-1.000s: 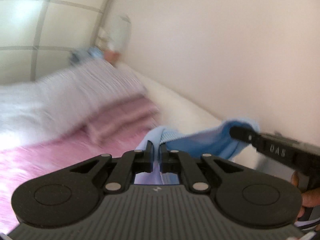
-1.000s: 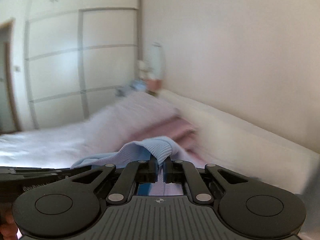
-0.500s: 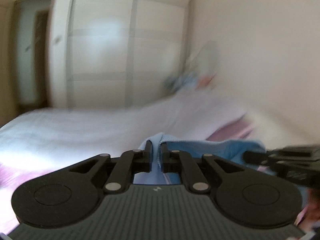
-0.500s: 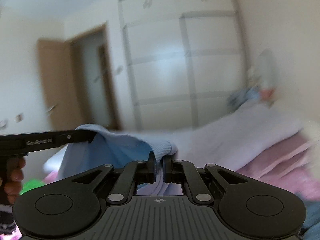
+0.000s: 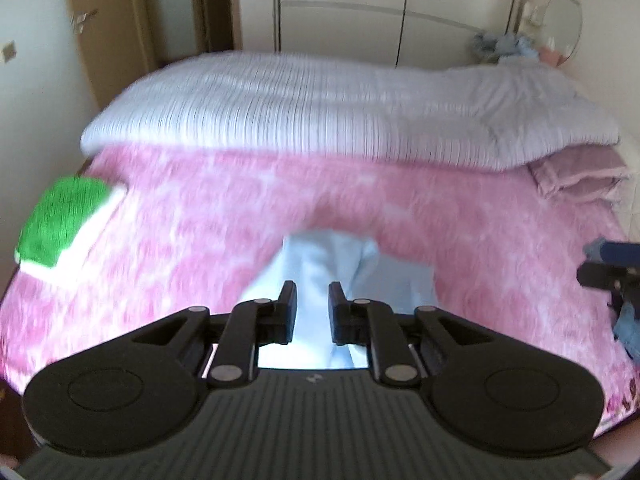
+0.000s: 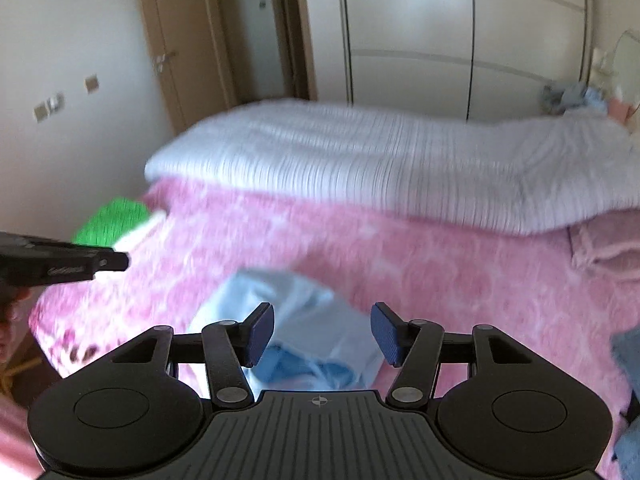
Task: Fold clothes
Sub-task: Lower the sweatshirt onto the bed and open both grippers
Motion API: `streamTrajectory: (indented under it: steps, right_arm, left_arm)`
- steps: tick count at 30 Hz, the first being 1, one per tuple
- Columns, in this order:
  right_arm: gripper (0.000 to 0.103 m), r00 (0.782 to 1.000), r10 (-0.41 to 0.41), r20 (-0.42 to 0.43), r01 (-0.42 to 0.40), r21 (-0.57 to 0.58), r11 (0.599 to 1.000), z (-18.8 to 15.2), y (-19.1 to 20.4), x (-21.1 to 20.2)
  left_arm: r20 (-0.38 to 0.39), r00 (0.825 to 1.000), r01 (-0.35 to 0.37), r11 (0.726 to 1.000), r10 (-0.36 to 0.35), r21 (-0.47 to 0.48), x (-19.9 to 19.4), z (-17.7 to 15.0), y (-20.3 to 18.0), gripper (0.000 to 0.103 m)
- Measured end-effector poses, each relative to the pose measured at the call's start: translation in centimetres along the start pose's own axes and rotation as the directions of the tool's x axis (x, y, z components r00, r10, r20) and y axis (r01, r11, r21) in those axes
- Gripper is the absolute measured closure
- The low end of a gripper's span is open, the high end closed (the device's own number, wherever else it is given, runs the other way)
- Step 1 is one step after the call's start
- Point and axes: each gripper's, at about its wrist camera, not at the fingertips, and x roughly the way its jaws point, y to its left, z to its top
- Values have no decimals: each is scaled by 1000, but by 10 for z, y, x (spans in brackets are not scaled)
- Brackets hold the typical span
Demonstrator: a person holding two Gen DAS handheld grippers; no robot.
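A light blue garment (image 5: 320, 268) lies in a loose heap on the pink bedspread (image 5: 200, 216). My left gripper (image 5: 312, 304) hovers over its near side, open by a narrow gap and holding nothing. In the right wrist view the same light blue garment (image 6: 288, 320) lies below my right gripper (image 6: 324, 332), whose blue-padded fingers stand wide open and empty. The left gripper (image 6: 64, 266) pokes in from that view's left edge, and the right gripper (image 5: 608, 274) shows at the left wrist view's right edge.
A folded green and white garment (image 5: 60, 220) lies at the bed's left edge. A white ribbed quilt (image 5: 340, 112) lies across the far side, over a folded pink blanket (image 5: 576, 176). Darker blue cloth (image 6: 628, 354) lies at the right. Wardrobe doors (image 6: 420, 40) and a door stand behind.
Both grippers were shut on the light blue garment and held it up. They have swung down toward the bed and opened, and the garment now lies on the bedspread.
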Motion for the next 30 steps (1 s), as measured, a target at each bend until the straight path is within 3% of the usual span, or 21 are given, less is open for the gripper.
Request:
streamTrajectory:
  steps: [8, 10, 19, 30]
  right_arm:
    - [46, 991, 34, -129, -43, -65, 997, -46, 3, 2]
    - [46, 989, 39, -144, -50, -74, 996, -59, -2, -4]
    - [46, 977, 65, -204, -83, -82, 993, -118, -22, -45]
    - [46, 956, 97, -278, -123, -79, 989, -170, -28, -63]
  left_arm:
    - [-88, 996, -19, 1000, 18, -14, -20, -81, -26, 88]
    - [-85, 996, -12, 1000, 11, -7, -29, -91, -42, 82]
    - [-101, 994, -40, 999, 41, 14, -67, -142, -110, 80]
    - [-149, 984, -89, 995, 96, 52, -88, -192, -144, 74]
